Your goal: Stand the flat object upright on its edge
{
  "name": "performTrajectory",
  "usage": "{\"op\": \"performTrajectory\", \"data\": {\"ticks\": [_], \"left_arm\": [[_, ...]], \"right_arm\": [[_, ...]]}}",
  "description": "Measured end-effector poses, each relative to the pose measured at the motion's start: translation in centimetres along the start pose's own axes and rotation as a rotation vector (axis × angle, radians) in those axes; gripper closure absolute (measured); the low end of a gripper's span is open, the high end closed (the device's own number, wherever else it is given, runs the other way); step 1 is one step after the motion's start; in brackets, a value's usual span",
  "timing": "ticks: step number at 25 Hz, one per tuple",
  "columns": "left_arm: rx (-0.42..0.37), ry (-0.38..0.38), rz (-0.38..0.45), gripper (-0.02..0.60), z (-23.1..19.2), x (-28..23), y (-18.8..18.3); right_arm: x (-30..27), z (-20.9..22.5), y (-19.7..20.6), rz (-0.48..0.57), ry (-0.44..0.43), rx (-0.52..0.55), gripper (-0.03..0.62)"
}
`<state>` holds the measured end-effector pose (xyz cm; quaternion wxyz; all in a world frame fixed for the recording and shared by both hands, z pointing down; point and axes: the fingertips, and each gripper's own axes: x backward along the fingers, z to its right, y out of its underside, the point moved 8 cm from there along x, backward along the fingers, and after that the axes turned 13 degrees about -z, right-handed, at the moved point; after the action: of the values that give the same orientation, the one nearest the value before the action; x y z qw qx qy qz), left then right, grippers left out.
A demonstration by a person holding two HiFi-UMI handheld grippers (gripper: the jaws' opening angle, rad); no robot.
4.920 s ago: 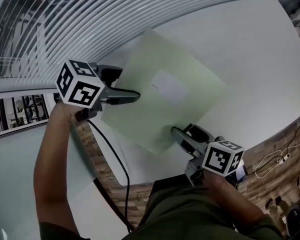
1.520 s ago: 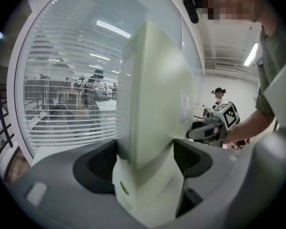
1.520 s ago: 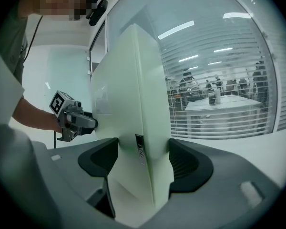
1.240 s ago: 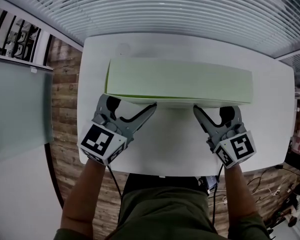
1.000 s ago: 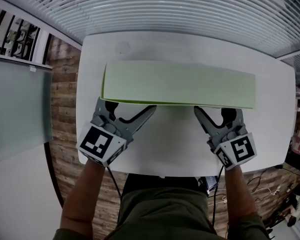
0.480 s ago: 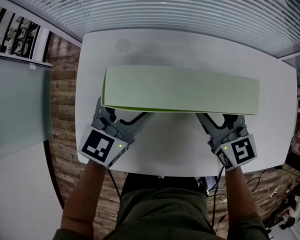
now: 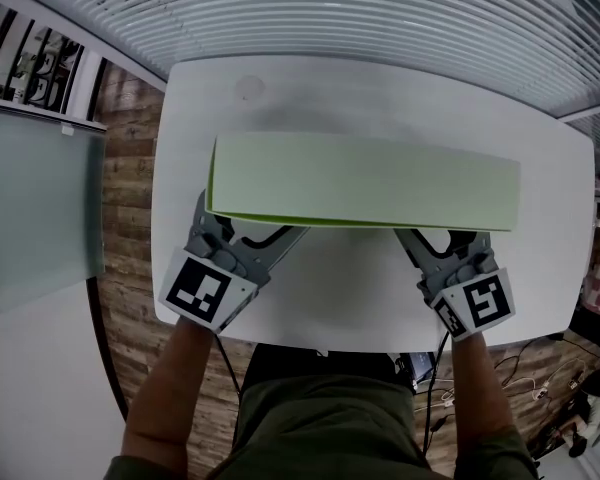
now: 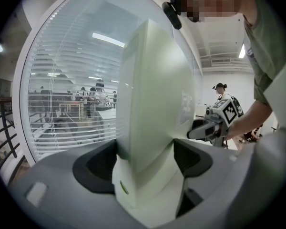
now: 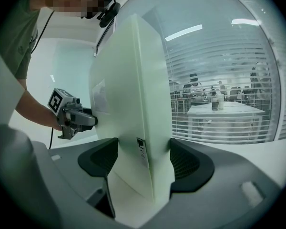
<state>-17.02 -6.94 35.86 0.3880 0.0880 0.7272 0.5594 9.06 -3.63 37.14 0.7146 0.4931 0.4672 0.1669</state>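
Green flat box (image 7: 365,180) is up on its long side over the white worktop (image 7: 380,93), and it runs from left to right in front of the person. The left hand-held gripper (image 7: 248,240) is closed on the box near its left end. In the left gripper view its two dark jaws press on the two big flat sides of the box, one jaw on each side, with no gap. The right hand-held gripper (image 7: 438,246) does the same near the right end, and the right gripper view shows its jaws tight on both flat sides too. In both gripper views the box looks tall and almost straight up. In the head view the edge of the box nearest the person covers the tips of both grippers, so I cannot tell if the bottom edge sits on the worktop or hangs just over it. I think the step now is getting the box to stand by itself. For the next move, the bottom edge should sit flat on the worktop all the way along, with the box straight up and not leaning. Then both grippers should open slowly and together, so neither one pushes it. The box is thin, so it may tip over easily once nothing holds it.
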Motion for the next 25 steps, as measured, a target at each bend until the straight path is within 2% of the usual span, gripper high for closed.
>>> {"op": "performTrajectory", "data": {"ticks": [25], "left_arm": [[-0.021, 0.006, 0.008, 0.207, 0.04, 0.42, 0.62]], "right_arm": [[-0.10, -0.82, 0.38, 0.014, 0.017, 0.005, 0.256]]}}
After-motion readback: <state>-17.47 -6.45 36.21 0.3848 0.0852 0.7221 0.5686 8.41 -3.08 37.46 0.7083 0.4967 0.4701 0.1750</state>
